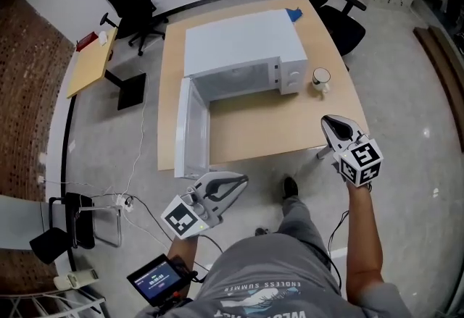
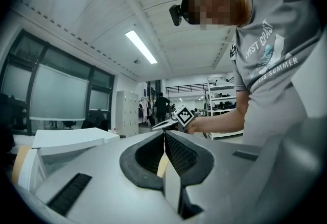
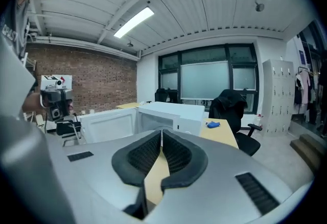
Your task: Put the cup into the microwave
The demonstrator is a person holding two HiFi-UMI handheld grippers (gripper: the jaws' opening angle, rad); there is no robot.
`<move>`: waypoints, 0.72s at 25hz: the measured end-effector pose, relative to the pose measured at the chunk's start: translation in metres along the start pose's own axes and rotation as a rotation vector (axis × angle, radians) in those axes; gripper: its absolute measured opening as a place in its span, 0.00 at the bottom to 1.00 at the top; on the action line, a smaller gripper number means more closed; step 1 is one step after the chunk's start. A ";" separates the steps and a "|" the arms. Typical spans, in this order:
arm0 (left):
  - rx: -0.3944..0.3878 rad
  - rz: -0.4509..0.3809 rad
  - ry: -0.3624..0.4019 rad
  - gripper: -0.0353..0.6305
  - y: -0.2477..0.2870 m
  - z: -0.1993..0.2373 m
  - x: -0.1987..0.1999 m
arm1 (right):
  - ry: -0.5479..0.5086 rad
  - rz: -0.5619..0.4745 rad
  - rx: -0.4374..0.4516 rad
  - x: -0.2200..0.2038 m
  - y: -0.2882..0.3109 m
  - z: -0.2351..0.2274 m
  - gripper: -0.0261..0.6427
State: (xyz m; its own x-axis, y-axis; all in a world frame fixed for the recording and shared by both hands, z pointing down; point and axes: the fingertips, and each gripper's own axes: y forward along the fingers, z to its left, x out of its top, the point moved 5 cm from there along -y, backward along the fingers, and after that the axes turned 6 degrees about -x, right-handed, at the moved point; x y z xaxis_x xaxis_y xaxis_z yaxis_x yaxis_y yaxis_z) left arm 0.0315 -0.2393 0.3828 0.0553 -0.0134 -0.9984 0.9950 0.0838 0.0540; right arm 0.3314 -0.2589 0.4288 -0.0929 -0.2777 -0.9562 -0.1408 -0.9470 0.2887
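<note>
1. My left gripper [image 1: 240,180], lower centre of the head view: fingers clenched, empty.
2. My right gripper [image 1: 330,122], right of centre: fingers clenched, empty.
3. The cup [image 1: 320,78] stands on the table [image 1: 290,132], just right of the open microwave [image 1: 243,45].

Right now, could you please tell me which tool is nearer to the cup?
Right. The right tool is at the near edge of the table, just short of the cup; the left tool is farther off, beyond that edge by the open microwave door.

Microwave [image 1: 243,52] cavity mostly hidden beneath its top, cup [image 1: 321,78] detail too small to tell, shirt print [image 1: 279,296] cut off
</note>
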 end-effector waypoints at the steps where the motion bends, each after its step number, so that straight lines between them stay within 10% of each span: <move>1: 0.010 0.008 -0.015 0.09 0.006 0.011 -0.003 | 0.006 0.017 -0.013 -0.007 0.015 -0.016 0.07; 18: 0.113 0.076 -0.223 0.09 0.097 0.141 -0.063 | 0.004 0.454 -0.155 -0.180 0.218 -0.212 0.24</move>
State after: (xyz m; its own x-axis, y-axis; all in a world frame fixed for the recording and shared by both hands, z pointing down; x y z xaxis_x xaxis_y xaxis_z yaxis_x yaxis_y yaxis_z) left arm 0.1358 -0.3712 0.4536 0.1348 -0.2320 -0.9633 0.9895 -0.0186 0.1430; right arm 0.5262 -0.4498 0.6535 -0.1069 -0.6690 -0.7355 0.0615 -0.7428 0.6667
